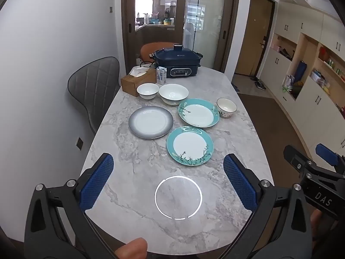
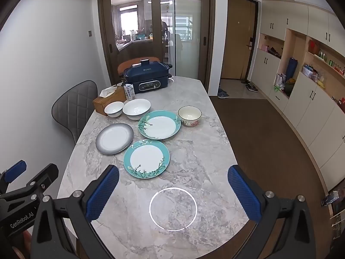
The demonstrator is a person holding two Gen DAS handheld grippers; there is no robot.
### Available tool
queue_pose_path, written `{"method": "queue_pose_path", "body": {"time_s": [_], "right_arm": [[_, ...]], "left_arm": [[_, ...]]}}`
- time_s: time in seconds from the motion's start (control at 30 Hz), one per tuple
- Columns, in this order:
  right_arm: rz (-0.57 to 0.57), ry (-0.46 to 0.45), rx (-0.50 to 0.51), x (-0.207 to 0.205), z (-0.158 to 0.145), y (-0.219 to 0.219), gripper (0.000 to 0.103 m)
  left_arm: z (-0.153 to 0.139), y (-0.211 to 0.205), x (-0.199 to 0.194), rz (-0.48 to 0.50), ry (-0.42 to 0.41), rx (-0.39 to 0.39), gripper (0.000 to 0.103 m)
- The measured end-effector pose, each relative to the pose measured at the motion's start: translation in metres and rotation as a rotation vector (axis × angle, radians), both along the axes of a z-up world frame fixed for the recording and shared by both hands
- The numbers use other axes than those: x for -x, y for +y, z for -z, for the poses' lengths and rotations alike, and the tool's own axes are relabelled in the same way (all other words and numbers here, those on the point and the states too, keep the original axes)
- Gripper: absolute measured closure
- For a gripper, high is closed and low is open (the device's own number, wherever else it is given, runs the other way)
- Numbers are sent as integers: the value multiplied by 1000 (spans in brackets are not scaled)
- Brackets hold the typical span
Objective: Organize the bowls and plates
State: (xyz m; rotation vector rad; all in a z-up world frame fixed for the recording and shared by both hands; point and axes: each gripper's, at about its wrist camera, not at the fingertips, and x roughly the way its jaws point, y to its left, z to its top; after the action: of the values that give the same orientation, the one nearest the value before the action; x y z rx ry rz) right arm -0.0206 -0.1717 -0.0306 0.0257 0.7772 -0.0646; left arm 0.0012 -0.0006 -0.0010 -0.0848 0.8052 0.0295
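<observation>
You had not begun sorting at this moment, as far as the views showed. Your left gripper (image 1: 168, 181) hung above the near end of the marble table (image 1: 248, 116) with its jaws spread wide and nothing between them, and your right gripper (image 2: 173, 192) was just the same, wide and empty, beside it.

All the crockery sat separately on the table, nothing stacked. The near teal plate (image 1: 190, 145) lay closest to you, the far teal plate (image 1: 198, 112) just beyond it, and the grey-rimmed plate (image 1: 151, 122) to their left, near but apart from both. Behind them the small white bowl (image 1: 148, 91) and the large white bowl (image 1: 173, 93) stood side by side, close enough that I could not tell whether they touched. The flowered bowl (image 1: 226, 107) stood alone at the right, just beside the far teal plate.

So three plates and three bowls were all left to gather; I judged the task to be at its very start. At the far end, the tissue box (image 1: 138, 79), a small carton (image 1: 161, 75) and the electric cooker (image 1: 177, 63) stood out of your way
</observation>
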Motion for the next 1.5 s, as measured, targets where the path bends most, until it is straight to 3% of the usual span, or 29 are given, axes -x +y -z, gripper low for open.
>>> {"method": "queue_pose_path", "body": {"time_s": [1.5], "right_arm": [[-1, 8, 5, -4, 6, 0, 0]], "left_arm": [[14, -7, -2, 7, -2, -6, 0]]}}
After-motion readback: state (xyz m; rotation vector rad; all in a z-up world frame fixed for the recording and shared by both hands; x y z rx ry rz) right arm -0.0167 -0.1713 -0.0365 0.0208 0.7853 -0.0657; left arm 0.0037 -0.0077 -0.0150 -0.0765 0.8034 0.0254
